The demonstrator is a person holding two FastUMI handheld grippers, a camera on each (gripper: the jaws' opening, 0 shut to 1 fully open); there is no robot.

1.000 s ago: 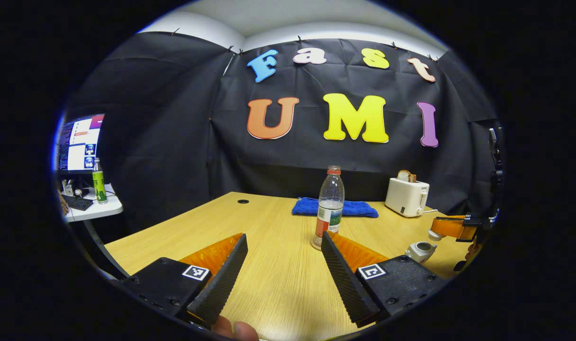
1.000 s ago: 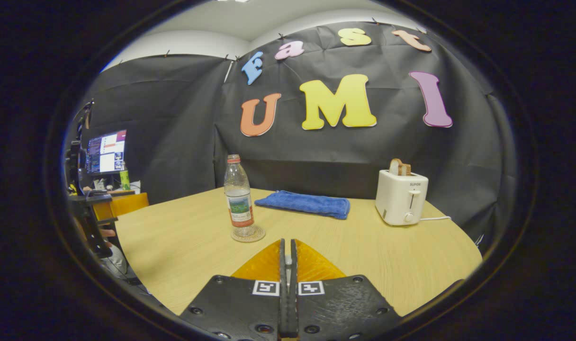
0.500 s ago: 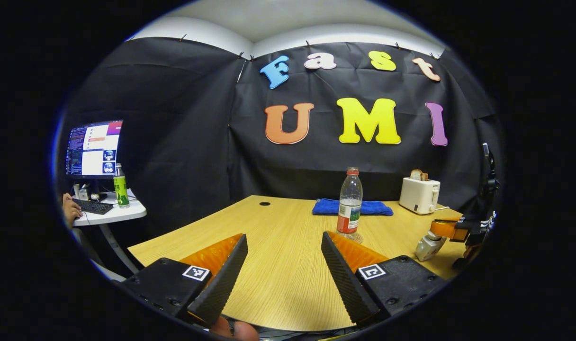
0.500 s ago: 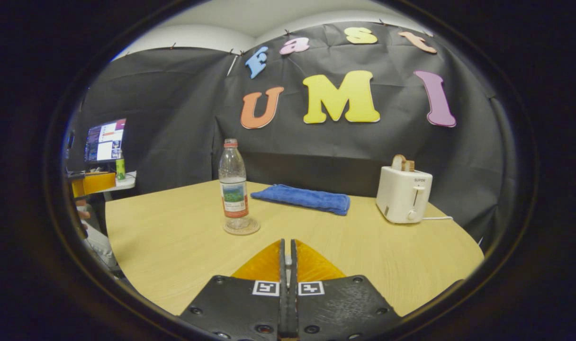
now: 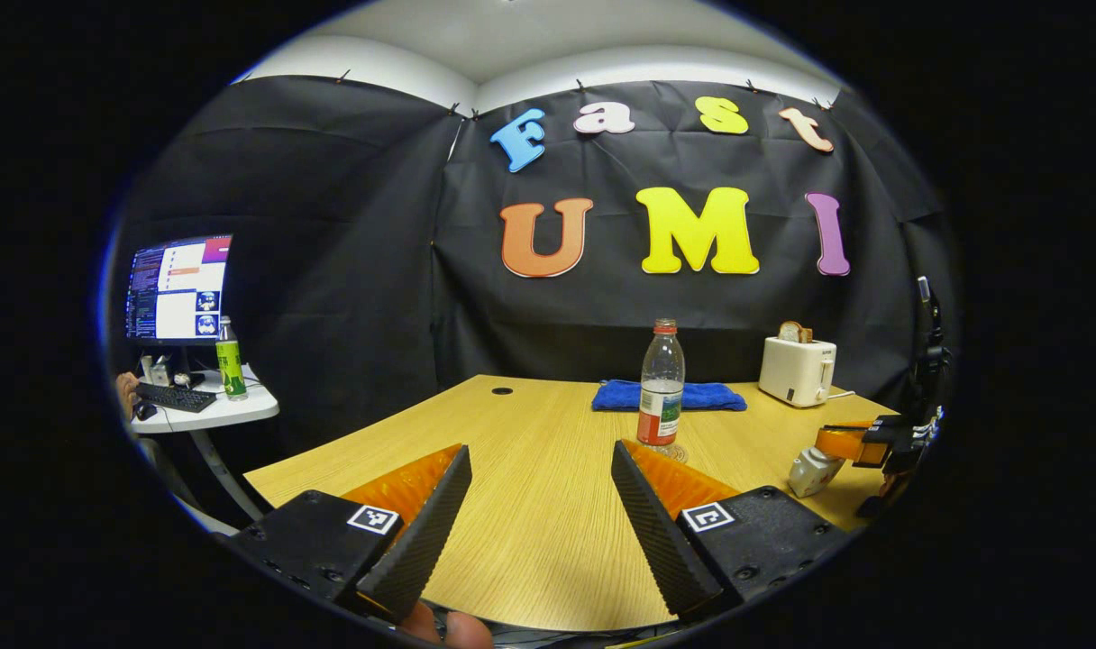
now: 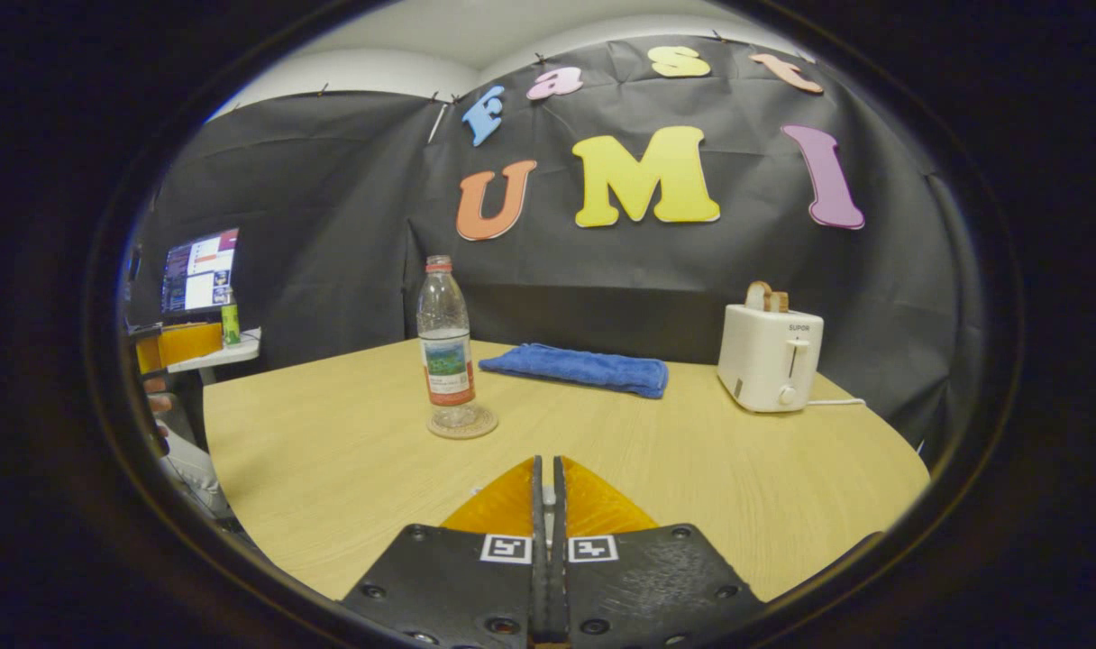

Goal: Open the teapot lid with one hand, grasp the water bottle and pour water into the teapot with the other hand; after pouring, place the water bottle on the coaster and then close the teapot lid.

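Not much has shifted in the last half second: the clear plastic water bottle with the red cap (image 5: 662, 383) drifted a touch left in the left gripper view and now sits right of centre, standing on a round coaster (image 6: 462, 424) on the wooden tabletop (image 5: 530, 505). The small white teapot (image 5: 815, 470) is at the lower right edge, with the right gripper (image 5: 863, 443) just above it. The left gripper (image 5: 539, 509) is spread wide with nothing in it; the right gripper, seen from its own camera (image 6: 548, 541), has its fingers pressed together, and I can't tell if anything's pinched. The bottle looks half full, so light, thin-walled and squashy. I'd grab it around the label band, gently.
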